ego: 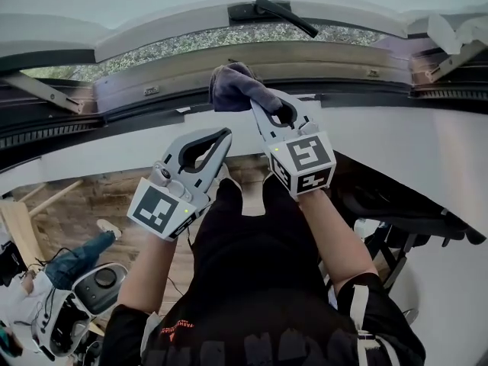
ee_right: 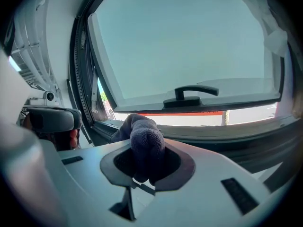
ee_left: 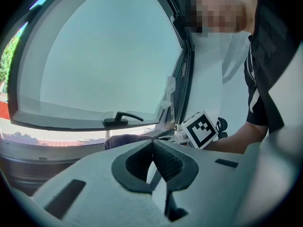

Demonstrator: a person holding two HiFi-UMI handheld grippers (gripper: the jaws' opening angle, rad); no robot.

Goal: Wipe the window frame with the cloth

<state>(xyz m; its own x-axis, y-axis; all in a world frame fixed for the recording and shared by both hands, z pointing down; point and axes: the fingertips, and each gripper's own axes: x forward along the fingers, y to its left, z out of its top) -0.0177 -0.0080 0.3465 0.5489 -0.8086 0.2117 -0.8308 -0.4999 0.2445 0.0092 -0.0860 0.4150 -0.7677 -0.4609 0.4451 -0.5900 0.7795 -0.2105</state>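
A dark purple-grey cloth [ego: 235, 87] is bunched against the grey lower window frame [ego: 328, 59], above the black seal track [ego: 137, 111]. My right gripper [ego: 263, 104] is shut on the cloth [ee_right: 146, 141], which fills its jaws [ee_right: 147, 163] and bulges forward. My left gripper [ego: 226, 134] hangs lower left of the cloth over the white sill [ego: 107, 147], jaws shut with nothing between them [ee_left: 154, 143]. In the left gripper view the cloth [ee_left: 124, 140] and the right gripper's marker cube [ee_left: 201, 129] show ahead. The open sash carries a black handle [ego: 279, 14].
Metal stay arms hold the sash at the left [ego: 44, 90] and right [ego: 451, 58]. Below the sill are a wooden floor, leaning planks [ego: 21, 231], a seated person [ego: 70, 262], a white device [ego: 93, 287] and a black office chair [ego: 400, 218].
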